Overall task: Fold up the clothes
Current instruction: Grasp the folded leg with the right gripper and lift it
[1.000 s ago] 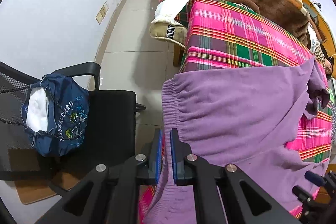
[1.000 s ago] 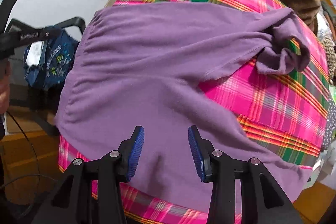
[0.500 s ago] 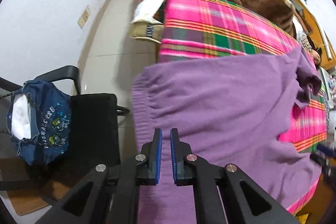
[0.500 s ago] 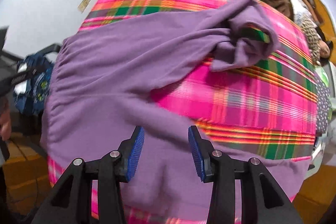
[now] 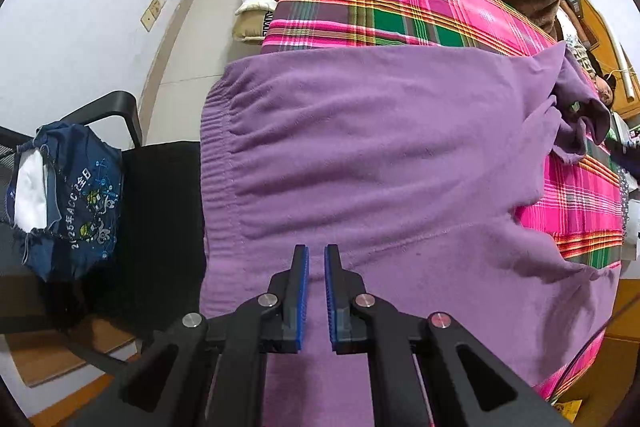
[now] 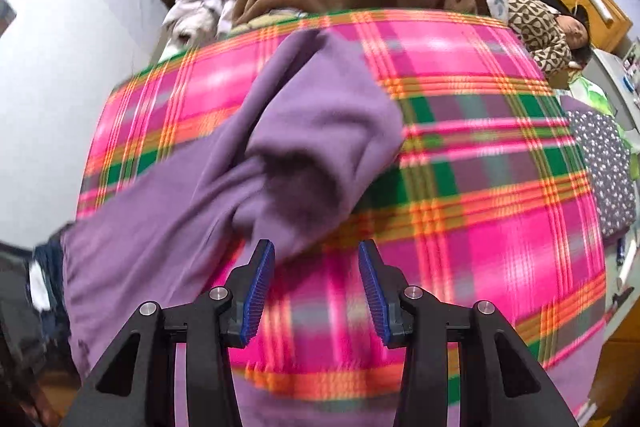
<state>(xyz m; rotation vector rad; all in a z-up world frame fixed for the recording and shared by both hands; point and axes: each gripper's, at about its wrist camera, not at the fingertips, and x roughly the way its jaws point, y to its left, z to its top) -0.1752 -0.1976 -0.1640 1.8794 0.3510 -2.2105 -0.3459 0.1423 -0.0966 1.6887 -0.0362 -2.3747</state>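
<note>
Though the purple garment (image 5: 380,155) lies spread on the bed (image 5: 384,7), no fold shows; left gripper (image 5: 316,259) nearly pressed together and empty, right gripper (image 6: 316,263) spread.

Two black grippers are being shown, the left gripper (image 5: 316,255) and the right gripper (image 6: 316,255). Each one is made of flat black arms with cut-out holes, and round silver screws are being seen at the joints. The fingers (image 6: 260,287) are being lined on the inside with bumpy blue pads (image 5: 303,291).
</note>
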